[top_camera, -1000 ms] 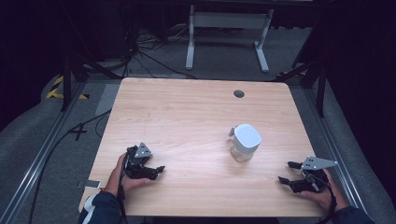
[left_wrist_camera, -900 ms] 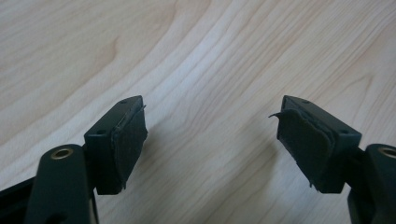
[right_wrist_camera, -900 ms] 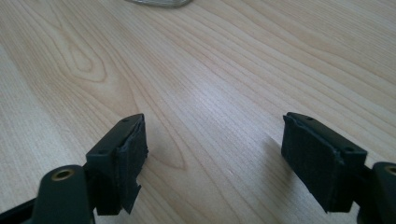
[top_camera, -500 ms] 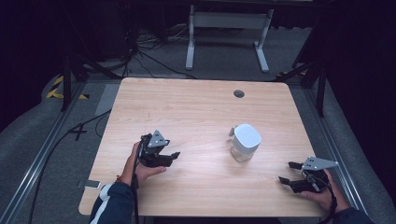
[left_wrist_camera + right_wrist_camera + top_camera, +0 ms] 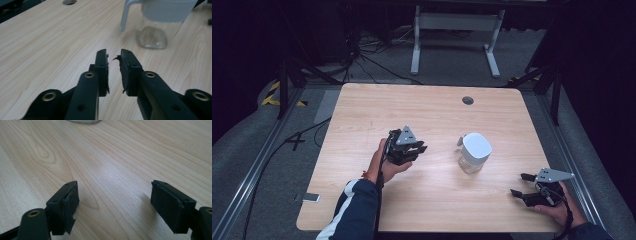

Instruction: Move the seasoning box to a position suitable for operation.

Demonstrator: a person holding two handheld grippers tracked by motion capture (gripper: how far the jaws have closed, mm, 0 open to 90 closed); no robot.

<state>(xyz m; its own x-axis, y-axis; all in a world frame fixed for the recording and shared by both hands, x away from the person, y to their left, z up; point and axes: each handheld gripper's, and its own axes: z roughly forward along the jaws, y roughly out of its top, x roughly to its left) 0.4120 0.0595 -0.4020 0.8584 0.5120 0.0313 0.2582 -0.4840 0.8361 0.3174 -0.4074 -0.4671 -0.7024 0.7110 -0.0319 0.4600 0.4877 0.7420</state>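
Nearest the person's edge of the table, the right tool rests low by the right corner, its jaws standing wide apart with nothing between them; in the right gripper view the same tool looks along bare wood grain, with only a sliver of the jar's clear base at the top edge. Farther in, the left tool is held up off the table near its middle, grey three-cornered plate on top, its tips aimed to the person's right. Its jaws stand close together with a narrow gap between them, holding nothing, as the left gripper view shows at the left tool. Straight ahead of those tips, near but not touching, stands the jar: a clear, upright container with a white lid, its long axis vertical, and a pale handle or spout tab on the side that faces the left tool. In the left gripper view the jar rises just right of the jaw line, and that pale tab hangs at its near left; whether it is a handle or a flip spout is hard to tell from this blur. The jar lies between the two tools, and the left one is the nearer and already pointed at it, so the reach looks like the left hand's. Beyond the jar, a round cable hole sits near the far edge.
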